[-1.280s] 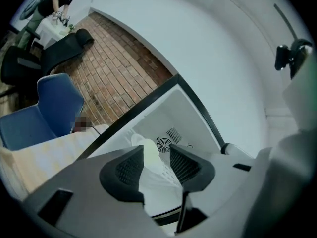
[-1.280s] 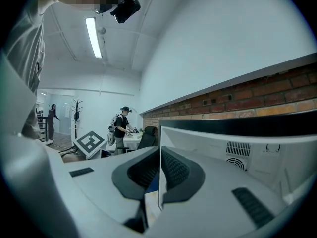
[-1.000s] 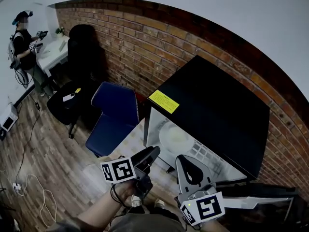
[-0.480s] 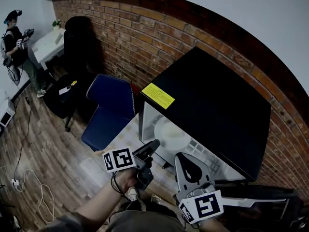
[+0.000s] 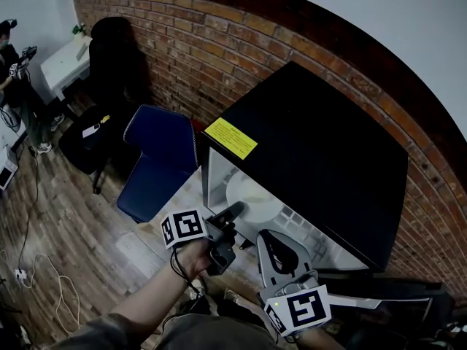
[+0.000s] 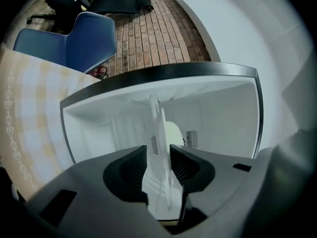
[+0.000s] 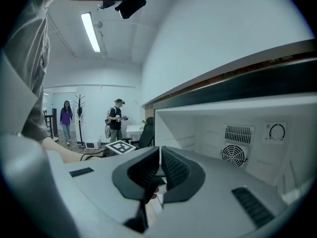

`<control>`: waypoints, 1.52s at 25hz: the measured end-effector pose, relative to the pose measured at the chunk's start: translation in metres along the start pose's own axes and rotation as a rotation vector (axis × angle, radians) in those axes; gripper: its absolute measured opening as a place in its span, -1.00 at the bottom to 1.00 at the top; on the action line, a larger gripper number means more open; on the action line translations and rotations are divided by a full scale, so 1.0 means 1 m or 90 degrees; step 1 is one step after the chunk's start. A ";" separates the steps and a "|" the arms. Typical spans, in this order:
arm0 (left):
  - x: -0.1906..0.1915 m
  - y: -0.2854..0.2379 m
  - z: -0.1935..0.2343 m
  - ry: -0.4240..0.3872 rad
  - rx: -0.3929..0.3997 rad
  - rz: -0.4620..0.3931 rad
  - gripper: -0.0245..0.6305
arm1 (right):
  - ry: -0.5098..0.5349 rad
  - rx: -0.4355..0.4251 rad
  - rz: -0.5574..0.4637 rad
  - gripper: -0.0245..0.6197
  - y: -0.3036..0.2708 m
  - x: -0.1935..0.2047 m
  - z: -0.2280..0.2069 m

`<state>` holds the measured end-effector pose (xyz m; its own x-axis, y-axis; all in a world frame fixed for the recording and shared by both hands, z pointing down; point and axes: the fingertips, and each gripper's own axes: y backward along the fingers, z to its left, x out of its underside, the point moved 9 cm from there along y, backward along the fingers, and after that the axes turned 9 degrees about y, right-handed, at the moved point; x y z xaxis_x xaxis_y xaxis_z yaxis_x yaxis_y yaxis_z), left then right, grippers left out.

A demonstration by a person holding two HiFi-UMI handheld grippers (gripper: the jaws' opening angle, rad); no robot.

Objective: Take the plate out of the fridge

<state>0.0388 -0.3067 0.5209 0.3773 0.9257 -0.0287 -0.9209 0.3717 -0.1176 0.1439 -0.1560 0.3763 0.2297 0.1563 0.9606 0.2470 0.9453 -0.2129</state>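
Plate (image 5: 252, 194) is sitting inside the open fridge (image 5: 314, 144), in the white upper compartment. Left tool (image 6: 158, 151) is reaching in and clenching the plate's near rim, the plate showing edge-on between the jaws. Right tool (image 7: 160, 155) is hovering at the fridge opening, jaws pressed together and grasping nothing. Blue chair (image 5: 157, 162) is standing beside the fridge.

At lower centre, the left tool (image 5: 235, 211) covers the near rim of the plate (image 5: 255, 194). The upper-left frame edge cuts off 1 person (image 5: 9, 58).
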 end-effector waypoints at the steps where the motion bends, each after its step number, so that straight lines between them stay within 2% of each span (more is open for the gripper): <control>1: 0.001 -0.001 0.000 0.005 0.000 0.002 -0.46 | 0.000 0.000 0.003 -0.82 0.000 0.001 0.000; 6: 0.003 -0.006 0.000 0.031 0.007 0.007 -0.56 | -0.002 0.005 0.012 -0.82 0.002 0.008 -0.002; 10: 0.004 -0.009 -0.005 0.047 0.015 0.002 -0.76 | -0.006 0.003 0.016 -0.82 0.003 0.010 -0.003; 16: 0.006 -0.008 -0.004 0.077 0.011 -0.012 -0.78 | -0.010 -0.003 0.016 -0.82 0.004 0.013 0.000; 29: 0.016 0.017 -0.022 0.069 0.023 -0.025 -0.79 | 0.000 -0.005 -0.010 -0.82 0.012 0.002 -0.002; 38: 0.025 0.058 -0.040 0.078 0.045 -0.060 -0.79 | 0.013 -0.019 -0.047 -0.82 0.016 -0.016 0.001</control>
<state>-0.0015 -0.2648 0.4732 0.4670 0.8726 -0.1428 -0.8841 0.4640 -0.0561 0.1432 -0.1426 0.3580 0.2290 0.0805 0.9701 0.2912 0.9453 -0.1472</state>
